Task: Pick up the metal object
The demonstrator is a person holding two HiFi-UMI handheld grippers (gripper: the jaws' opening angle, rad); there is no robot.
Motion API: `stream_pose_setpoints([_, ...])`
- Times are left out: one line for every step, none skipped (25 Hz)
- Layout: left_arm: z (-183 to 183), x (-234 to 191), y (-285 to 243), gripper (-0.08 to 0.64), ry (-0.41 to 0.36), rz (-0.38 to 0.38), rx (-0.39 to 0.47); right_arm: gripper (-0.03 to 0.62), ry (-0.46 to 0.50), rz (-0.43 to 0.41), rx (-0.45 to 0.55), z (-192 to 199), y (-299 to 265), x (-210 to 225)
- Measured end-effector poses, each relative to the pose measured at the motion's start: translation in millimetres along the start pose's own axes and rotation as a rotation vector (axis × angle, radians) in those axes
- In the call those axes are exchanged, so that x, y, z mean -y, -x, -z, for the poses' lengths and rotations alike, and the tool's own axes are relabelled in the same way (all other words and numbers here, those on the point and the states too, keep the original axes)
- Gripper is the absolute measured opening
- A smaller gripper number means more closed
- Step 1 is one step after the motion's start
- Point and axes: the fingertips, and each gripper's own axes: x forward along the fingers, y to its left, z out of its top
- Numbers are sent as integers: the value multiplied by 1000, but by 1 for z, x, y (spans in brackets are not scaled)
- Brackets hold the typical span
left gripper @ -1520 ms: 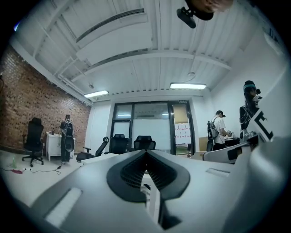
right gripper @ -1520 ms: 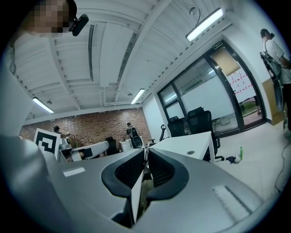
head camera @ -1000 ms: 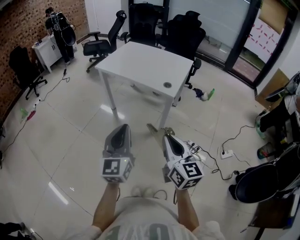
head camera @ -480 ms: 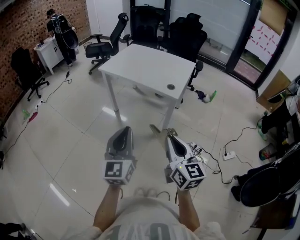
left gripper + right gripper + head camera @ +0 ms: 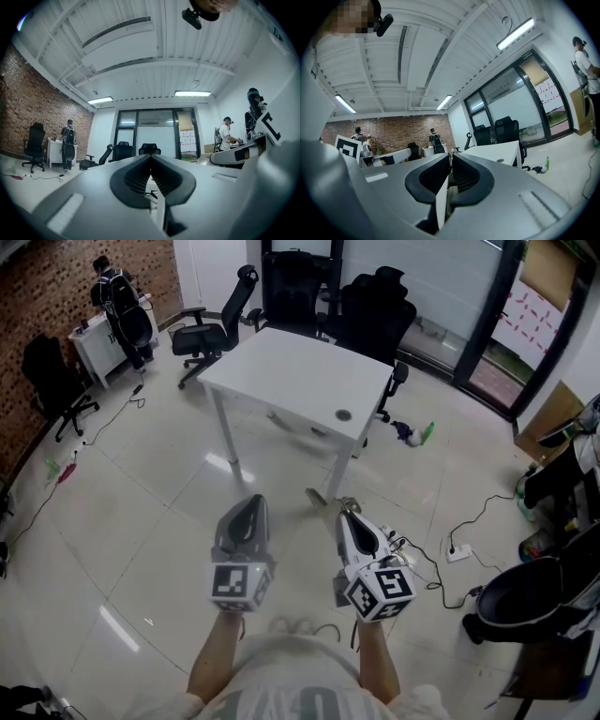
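Note:
A small round metal object (image 5: 343, 414) lies on the white table (image 5: 291, 371), close to its near right corner. It also shows as a dark speck (image 5: 499, 160) on the table top in the right gripper view. I stand on the tiled floor a few steps short of the table. My left gripper (image 5: 251, 503) and right gripper (image 5: 346, 513) are held side by side at waist height and point toward the table. Both are shut with nothing between the jaws. In the gripper views, the left gripper (image 5: 151, 157) and right gripper (image 5: 450, 157) show their pads closed together.
Black office chairs (image 5: 214, 324) ring the table's far side. A small flat thing (image 5: 313, 494) lies on the floor by the near table leg. A power strip with cables (image 5: 457, 549) and a black chair (image 5: 530, 601) are at the right. A person (image 5: 117, 310) stands far left.
The head view has drifted a little, so the table and grippers sit slightly lower in the picture. Both grippers stay shut and side by side.

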Motion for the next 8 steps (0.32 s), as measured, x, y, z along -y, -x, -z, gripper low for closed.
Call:
stream_pose_setpoints([0,-1,-1,-2,-1,1,-1,37,0,3,-1,-1,-1,0])
stream_pose_setpoints([0,-1,-2,-2,-3,4,-4,37,0,5,-1,-1,-1,0])
stream_pose_setpoints([0,-2,-3,-2,-4,7,-6,37,0,6,-1,-2,-2,0])
stream_pose_setpoints([1,-1,-3,-2,-5,7,-8,37,0,7,0,-1,-2,1])
stream_pose_setpoints([3,0,-4,-2,-4,8,-10,37,0,7,0,-1,-1,2])
stream_pose_setpoints([4,2,-4,-2,-3,9,-12,37,0,8,1,-1,-1,4])
stream_pose_setpoints([5,4,-5,-2,-2,11,-15,37,0,9,1,0,0,6])
stream_pose_setpoints([6,6,-5,-2,-1,13,-17,37,0,9,2,0,1,8])
